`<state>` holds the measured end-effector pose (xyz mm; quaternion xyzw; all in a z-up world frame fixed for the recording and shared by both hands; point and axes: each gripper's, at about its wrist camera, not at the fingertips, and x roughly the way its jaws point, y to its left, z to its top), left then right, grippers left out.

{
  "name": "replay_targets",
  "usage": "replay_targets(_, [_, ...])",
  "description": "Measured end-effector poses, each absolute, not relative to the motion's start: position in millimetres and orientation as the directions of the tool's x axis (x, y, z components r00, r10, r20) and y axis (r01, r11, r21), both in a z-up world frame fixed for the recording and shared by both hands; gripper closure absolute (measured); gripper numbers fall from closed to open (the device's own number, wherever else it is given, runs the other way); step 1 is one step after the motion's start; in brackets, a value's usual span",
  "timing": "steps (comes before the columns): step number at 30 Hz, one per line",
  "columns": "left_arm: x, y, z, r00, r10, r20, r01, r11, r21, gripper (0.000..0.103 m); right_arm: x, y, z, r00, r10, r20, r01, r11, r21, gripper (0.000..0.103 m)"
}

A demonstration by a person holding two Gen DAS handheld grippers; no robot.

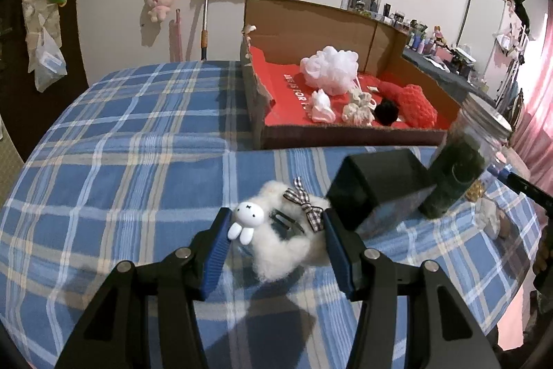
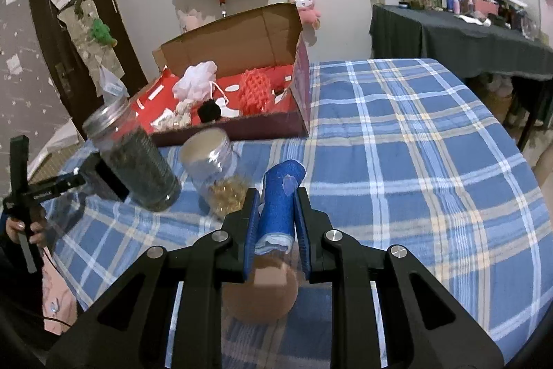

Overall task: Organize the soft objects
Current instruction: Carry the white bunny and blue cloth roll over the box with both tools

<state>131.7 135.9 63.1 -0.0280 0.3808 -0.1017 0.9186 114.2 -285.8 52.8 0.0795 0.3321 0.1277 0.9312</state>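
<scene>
In the left wrist view my left gripper (image 1: 274, 227) has its jaws on both sides of a white fluffy hair clip (image 1: 283, 241) with a bunny charm and checked bow, lying on the plaid blanket (image 1: 121, 161). An open cardboard box (image 1: 311, 30) with a red inside holds a white mesh pouf (image 1: 328, 66), scrunchies, a black pompom and a red knit piece. In the right wrist view my right gripper (image 2: 275, 196) is shut on a blue rolled soft item (image 2: 278, 203) with a brown round end, held above the blanket (image 2: 414, 161). The box (image 2: 238, 57) lies ahead to the left.
A jar of dark contents (image 1: 456, 168) and a black block (image 1: 373, 182) stand right of the clip. In the right view the dark jar (image 2: 138, 154) and a clear jar with gold bits (image 2: 217, 168) stand near the box. A cluttered dark table (image 2: 466, 33) is at the far right.
</scene>
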Motion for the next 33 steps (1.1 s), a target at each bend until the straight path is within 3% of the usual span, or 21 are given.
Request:
replay_targets(18, [184.9,144.6,77.0,0.611,-0.315,-0.726,0.269,0.945,-0.184,0.048,181.7,-304.5,61.4,0.635,0.457,-0.622,-0.235,0.882,0.408,0.084])
replay_targets(33, [201.2,133.3,92.1,0.57,-0.372,-0.733,0.347,0.917,-0.195,0.048,216.0,-285.8,75.3,0.535,0.533,-0.655,-0.326,0.846,0.423,0.084])
